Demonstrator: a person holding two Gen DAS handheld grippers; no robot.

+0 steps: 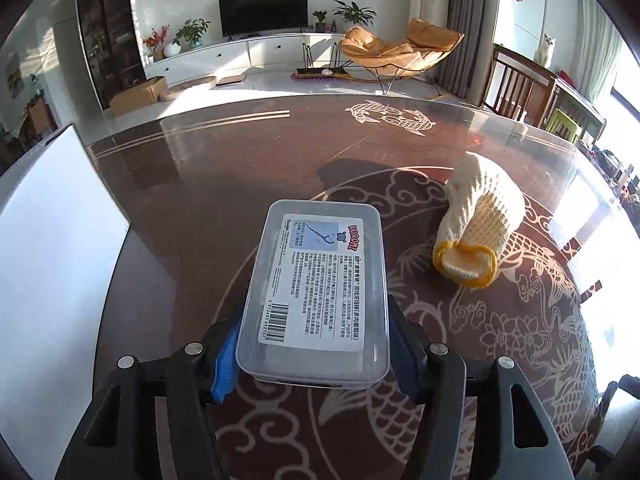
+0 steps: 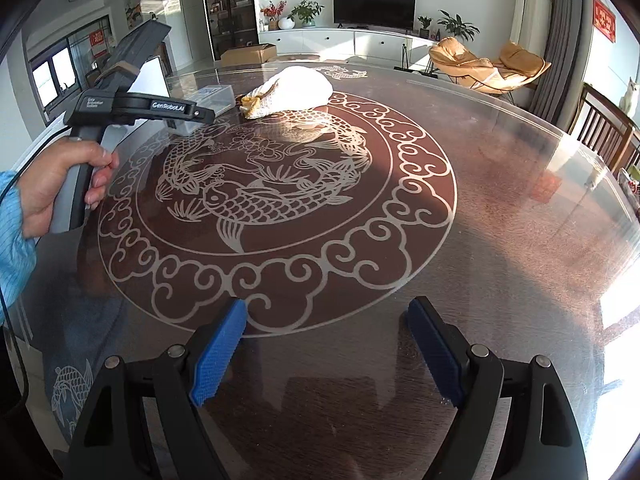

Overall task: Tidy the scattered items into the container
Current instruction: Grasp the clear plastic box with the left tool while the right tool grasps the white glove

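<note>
Left gripper (image 1: 316, 344) clamps the clear plastic box (image 1: 316, 292) between its pads; right gripper (image 2: 326, 352) gapes.

A clear plastic box (image 1: 316, 292) with a printed white label and barcode on its lid lies flat, lid closed, toward the worktop's left edge. Just beside it, to its right, lies a rolled cream knit glove (image 1: 478, 220) with a yellow cuff, nearer the centre.

The bench (image 2: 480, 208) is dark brown, glossy, with a pale line drawing of fish ringed by cloud scrolls at the frame's centre. The clear plastic box (image 1: 316, 292) carries a white and pale-blue label with red lettering. The knitted glove (image 1: 478, 224) is cream with a yellow cuff; both tools have blue pads on black fingers.
</note>
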